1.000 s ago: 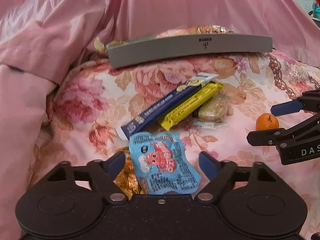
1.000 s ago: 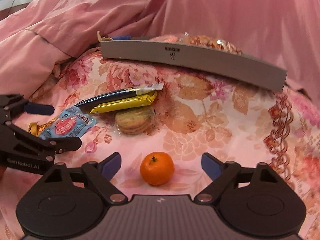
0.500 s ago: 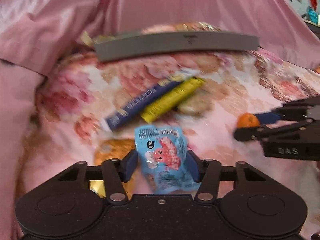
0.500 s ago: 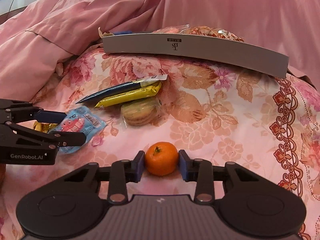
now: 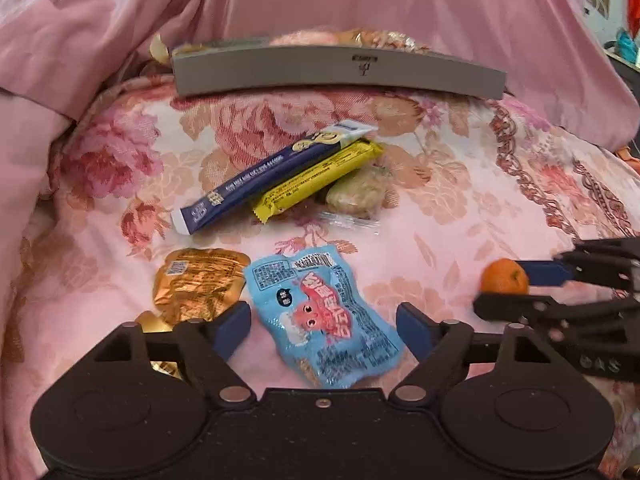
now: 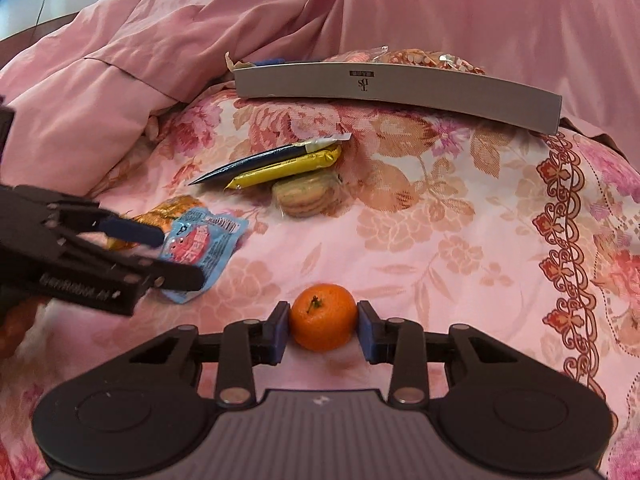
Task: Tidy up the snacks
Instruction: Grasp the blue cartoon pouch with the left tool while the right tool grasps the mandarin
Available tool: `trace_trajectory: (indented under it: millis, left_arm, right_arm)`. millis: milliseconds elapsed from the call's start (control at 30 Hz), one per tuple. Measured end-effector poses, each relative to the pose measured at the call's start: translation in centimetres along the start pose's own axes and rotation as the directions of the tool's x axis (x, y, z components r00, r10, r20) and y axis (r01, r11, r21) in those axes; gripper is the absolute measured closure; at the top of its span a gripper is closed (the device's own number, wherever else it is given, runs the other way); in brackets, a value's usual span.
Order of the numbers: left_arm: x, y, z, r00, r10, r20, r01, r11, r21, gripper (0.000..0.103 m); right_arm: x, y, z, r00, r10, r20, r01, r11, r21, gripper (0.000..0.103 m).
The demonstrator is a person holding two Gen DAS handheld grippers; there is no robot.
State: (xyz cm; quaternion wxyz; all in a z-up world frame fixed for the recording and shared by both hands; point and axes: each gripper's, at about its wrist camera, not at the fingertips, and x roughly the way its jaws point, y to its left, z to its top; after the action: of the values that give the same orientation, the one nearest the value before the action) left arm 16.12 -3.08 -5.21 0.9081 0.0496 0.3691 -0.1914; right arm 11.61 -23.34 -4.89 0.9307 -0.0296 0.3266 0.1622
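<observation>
On the floral bedspread we see everything laid out in front of a bunched pink quilt. We take the grey box at the far edge of the bedspread as our landmark; bagged snacks show over its rim. Nearer to us than the box, a blue bar and a yellow bar lie side by side and touching, both slanted, with a wrapped cookie just right of the yellow one. Nearer still, well apart from the box, a gold packet lies flat, and a light blue pouch overlaps its right edge.

Our left gripper sits low over the pouch with its jaws wide, one blue pad on each side and neither touching it; the left pad lies over the gold packet's edge. Our right gripper, to the right of the left one and on our side of the box, has its jaws narrowed onto a tangerine, both pads pressed against its sides. We cannot tell whether the fruit is lifted or resting on the cloth.
</observation>
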Motion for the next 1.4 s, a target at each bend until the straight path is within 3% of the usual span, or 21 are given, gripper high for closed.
trace_trajectory:
  millis: [167,300,467,733,867,1000,1133,1267,1400]
  left_arm:
    - [0.7,-0.2,0.2,1.0,0.023,0.002,-0.023,1.0,0.014,0.025]
    - [0.2,-0.3,-0.2,0.999,0.042,0.011,-0.042,0.999,0.034,0.041]
    - [-1.1,0.1,-1.0,1.0,0.014,-0.011,-0.013,0.999,0.032,0.051]
    - [-3.1,0.7,-2.5,0.997,-0.04,-0.072,0.038,0.999,-0.024,0.058]
    - [-3.4,0.9,-2.5,0.997,-0.041,-0.064,0.038,0.998,-0.041,0.054]
    - [-2.7,0.9,-1.7,1.0,-0.02,-0.013,0.019,0.998,-0.061,0.026]
    - [-1.2,1.0,-0.9,1.0,-0.006,-0.007,0.006,0.999,-0.044,0.022]
    - [-0.9,0.4,-1.1,1.0,0.019,0.001,-0.019,1.0,0.005,0.035]
    - [-1.2,0.2,-1.3,1.0,-0.004,0.001,0.004,1.0,0.008,0.051]
  right_arm:
    - [-0.2,0.0,-0.1,1.0,0.004,-0.002,-0.004,1.0,-0.001,0.064]
    - [-0.3,0.0,-0.2,1.0,0.009,0.001,-0.009,1.0,0.0,0.064]
    - [-0.6,-0.1,-0.5,1.0,0.015,0.002,-0.015,1.0,0.007,0.063]
    - [-0.8,0.1,-1.0,0.999,0.036,0.002,-0.036,0.999,0.005,0.063]
    - [-1.0,0.7,-1.1,0.998,0.058,0.005,-0.058,0.998,-0.019,0.064]
    - [-1.1,1.2,-1.2,0.998,0.063,0.006,-0.062,0.998,-0.033,0.063]
    - [-1.1,1.1,-1.1,0.998,0.065,0.004,-0.065,0.997,-0.035,0.063]
    - [-0.8,1.4,-0.8,0.998,0.064,0.01,-0.063,0.996,-0.058,0.063]
    - [-0.5,1.4,-0.4,0.998,0.066,0.017,-0.065,0.996,-0.055,0.063]
